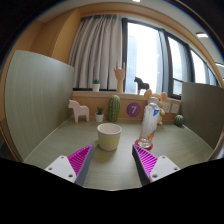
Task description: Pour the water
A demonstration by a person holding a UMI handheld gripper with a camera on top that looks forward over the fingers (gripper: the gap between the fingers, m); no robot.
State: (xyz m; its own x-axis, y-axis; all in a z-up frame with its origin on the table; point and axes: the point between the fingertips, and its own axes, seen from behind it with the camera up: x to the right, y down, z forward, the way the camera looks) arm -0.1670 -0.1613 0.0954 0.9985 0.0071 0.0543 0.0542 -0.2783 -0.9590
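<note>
A white cup [109, 136] stands on the grey-green table [60, 145], just ahead of my fingers and slightly left of the middle. A clear glass with a pink base [149, 126] stands to its right, just beyond my right finger's tip. My gripper [111, 158] is open and empty, its two magenta pads [79, 160] spread wide, with bare table between them. Neither finger touches the cup or the glass.
At the table's back stand a white toy llama [78, 108], a green cactus [114, 107], small potted plants [99, 116], a purple sign [133, 110] and wooden figures [158, 99]. Grey panels [35, 95] wall the table's sides. Windows and a curtain lie beyond.
</note>
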